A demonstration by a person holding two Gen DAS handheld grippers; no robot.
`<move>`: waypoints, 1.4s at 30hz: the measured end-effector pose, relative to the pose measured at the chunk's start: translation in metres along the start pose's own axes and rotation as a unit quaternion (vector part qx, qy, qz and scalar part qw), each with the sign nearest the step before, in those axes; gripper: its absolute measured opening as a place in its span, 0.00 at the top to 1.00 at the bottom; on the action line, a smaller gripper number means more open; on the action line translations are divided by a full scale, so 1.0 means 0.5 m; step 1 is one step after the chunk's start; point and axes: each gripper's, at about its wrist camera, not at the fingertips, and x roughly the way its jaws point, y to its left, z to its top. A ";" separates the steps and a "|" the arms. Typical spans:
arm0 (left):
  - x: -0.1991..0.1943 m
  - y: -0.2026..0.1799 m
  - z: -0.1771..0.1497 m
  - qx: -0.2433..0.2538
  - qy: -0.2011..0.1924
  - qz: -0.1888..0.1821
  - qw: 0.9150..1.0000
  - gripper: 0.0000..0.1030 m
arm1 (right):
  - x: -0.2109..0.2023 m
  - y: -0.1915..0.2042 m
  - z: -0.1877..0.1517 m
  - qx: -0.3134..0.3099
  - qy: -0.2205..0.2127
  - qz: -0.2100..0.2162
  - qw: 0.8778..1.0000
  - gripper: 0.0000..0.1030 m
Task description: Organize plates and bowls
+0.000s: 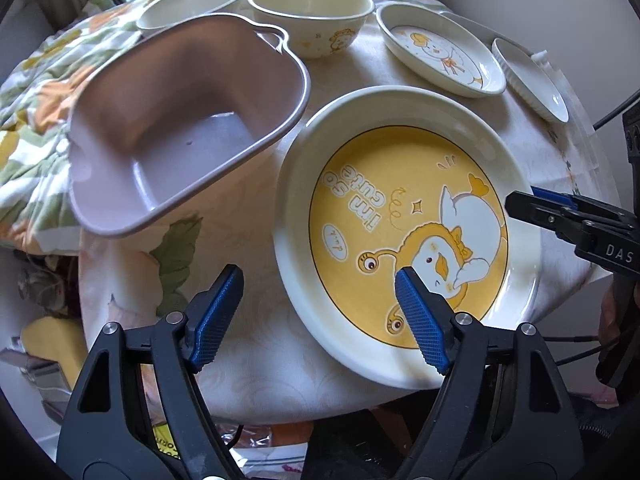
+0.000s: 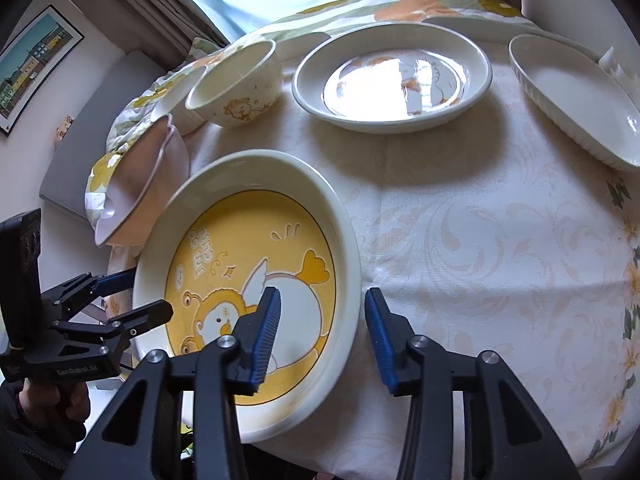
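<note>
A big cream plate with a yellow duck picture [image 1: 400, 216] [image 2: 248, 276] lies at the table's near edge. My left gripper [image 1: 320, 312] is open; one finger is over the plate's near-left rim, the other outside it. My right gripper [image 2: 320, 332] is open and straddles the plate's right rim; it also shows in the left wrist view [image 1: 528, 200]. The left gripper shows at the plate's left rim in the right wrist view [image 2: 136, 292]. A pink tub [image 1: 180, 128] [image 2: 140, 184] stands left of the plate.
Behind stand a cream duck bowl [image 1: 312, 16] [image 2: 236, 84], a small duck plate [image 1: 440, 52] [image 2: 392, 80], a ribbed white oval dish [image 1: 528, 80] [image 2: 576, 96] and another cream dish [image 1: 188, 4]. The table [image 2: 480, 240] has a floral cloth; its edge is near.
</note>
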 end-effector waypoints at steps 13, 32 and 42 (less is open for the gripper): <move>-0.214 -0.196 0.060 0.056 -0.110 -0.005 0.992 0.22 | -0.282 -0.066 -0.017 -0.014 -0.118 -0.012 0.993 0.42; -0.017 -0.494 0.494 0.201 -0.036 -0.138 0.969 0.00 | -0.388 -0.352 0.088 0.167 -0.175 -0.051 0.969 0.00; 0.245 -0.538 0.587 0.246 0.080 -0.170 0.951 0.49 | -0.208 -0.499 0.119 0.311 -0.128 -0.056 0.940 0.29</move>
